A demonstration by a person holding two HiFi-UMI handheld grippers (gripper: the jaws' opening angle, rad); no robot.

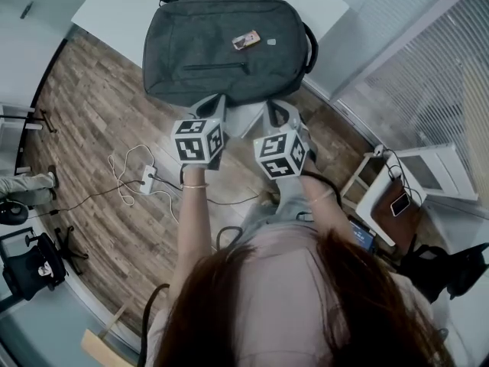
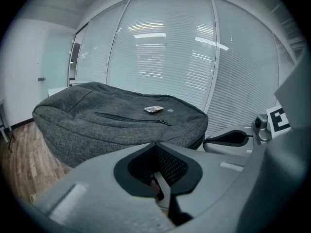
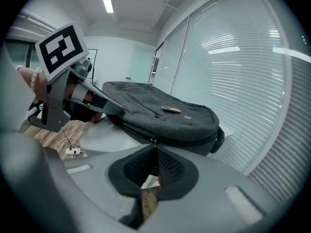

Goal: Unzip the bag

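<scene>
Fingers, right gripper: closed together, with a small metal zip pull standing at their very tips and, as far as that gripper's own view showed, nipped between them. The pull hung from the side zip on the near edge of the bag.

Fingers, left gripper: fully closed on nothing, tips just short of the bag's near edge, close beside the right gripper at its 9 o'clock.

Bag: grey fabric backpack, lying flat on the white counter, at 12 o'clock of both grippers in the head view. Front pocket zip was shut and ran across the upper face. A small wrapper lay loose on top, at 1 o'clock of that pocket zip.

Surroundings: wooden floor at 9 o'clock of the counter, with a white power strip and its cable at 8 o'clock of the left gripper.

Risks, judged:
- The hold on the pull looked thin, so a tug off the line of the zip could slip it free.
- Nothing pinned the bag. With the left fingers empty, drag on the slider could slide the whole bag over the smooth counter instead of opening it.
- Such a slide, or a lifted edge, could tip the wrapper off.
</scene>
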